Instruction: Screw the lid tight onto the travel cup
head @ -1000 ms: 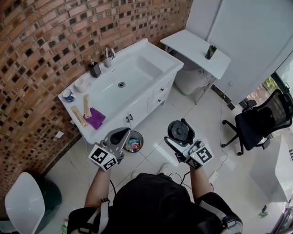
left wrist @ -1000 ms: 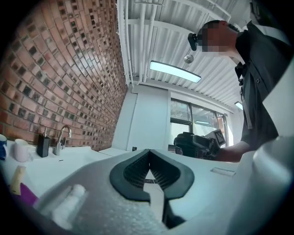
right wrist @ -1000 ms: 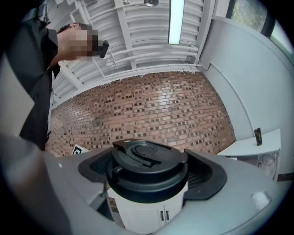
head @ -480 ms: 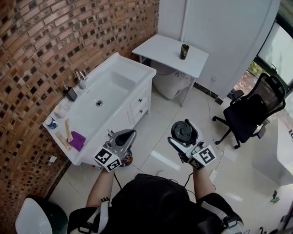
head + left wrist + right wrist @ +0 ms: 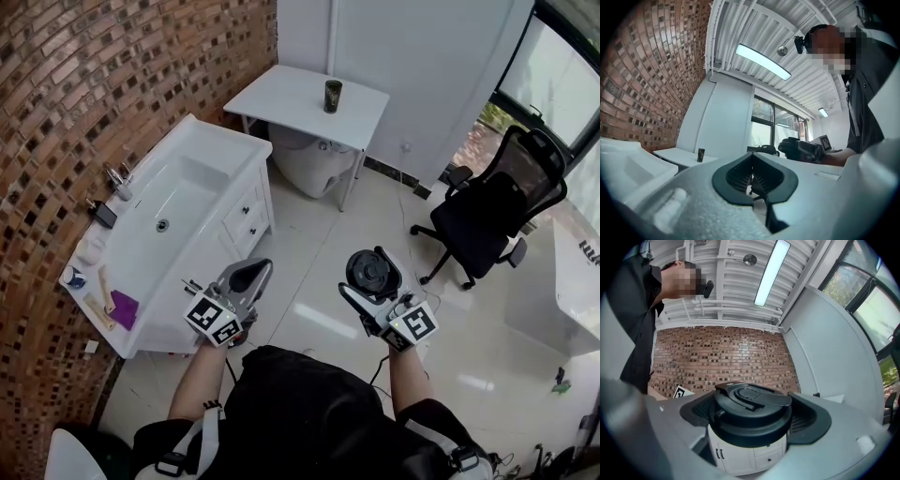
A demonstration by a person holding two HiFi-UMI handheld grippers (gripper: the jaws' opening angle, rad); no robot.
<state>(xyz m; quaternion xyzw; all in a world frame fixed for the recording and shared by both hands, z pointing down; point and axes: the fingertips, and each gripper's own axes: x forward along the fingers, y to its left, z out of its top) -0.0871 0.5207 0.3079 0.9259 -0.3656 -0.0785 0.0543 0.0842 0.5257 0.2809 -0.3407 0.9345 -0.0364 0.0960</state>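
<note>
The right gripper [image 5: 373,276] is clamped on one black lid [image 5: 750,405]. Its two jaws press on the lid's sides, and the lid's flip-top faces up in the right gripper view. The left gripper [image 5: 255,271] holds nothing: its two jaws are pressed together, with only the ribbed pads meeting between them. The person holds both grippers out in front of the body at about the same height, well apart from each other, above a pale tiled floor [image 5: 309,253].

The one travel cup [image 5: 333,96], dark and upright, stands alone on a white table [image 5: 281,98] against the far white wall, well away from both grippers. In the left gripper view the same cup shows small on that table.

To the left of the grippers stands one white washstand [image 5: 202,155] with a single basin, against the brick wall [image 5: 112,66]. One tap [image 5: 119,179] stands at its back edge, and one purple cloth [image 5: 123,305] lies near its front corner. To the right of the table stands one black office chair [image 5: 487,220].
</note>
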